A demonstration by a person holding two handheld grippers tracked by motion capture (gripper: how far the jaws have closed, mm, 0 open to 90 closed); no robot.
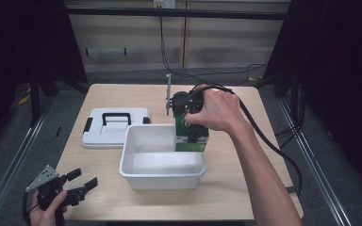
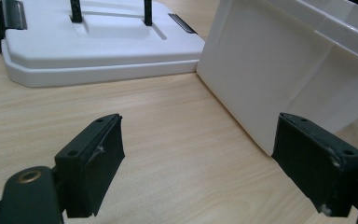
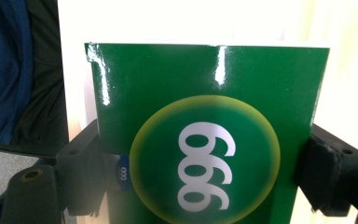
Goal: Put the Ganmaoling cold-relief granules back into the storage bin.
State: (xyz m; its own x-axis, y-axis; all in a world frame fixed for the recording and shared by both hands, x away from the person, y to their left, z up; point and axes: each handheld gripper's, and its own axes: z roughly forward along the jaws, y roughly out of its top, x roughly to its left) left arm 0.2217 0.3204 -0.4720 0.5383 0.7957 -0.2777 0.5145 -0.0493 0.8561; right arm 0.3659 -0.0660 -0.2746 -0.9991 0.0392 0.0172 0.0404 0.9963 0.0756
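The right gripper (image 1: 191, 123) has its jaws closed on either side of a green box (image 1: 192, 136), holding it upright at the right end of a white tub (image 1: 136, 173) on the worktop (image 1: 245, 188). From above, the box's lower part sits at the tub's right rim; I cannot tell whether it is already inside or just over the edge. Seen along the right jaws, the box's glossy face carries a yellow-ringed circle with white numerals. The left gripper (image 1: 82, 183) is held low at the near left corner of the worktop, well apart from the tub, jaws wide open and gripping nothing. A white lid (image 1: 115, 127) with a black handle lies flat just behind the tub's left side.
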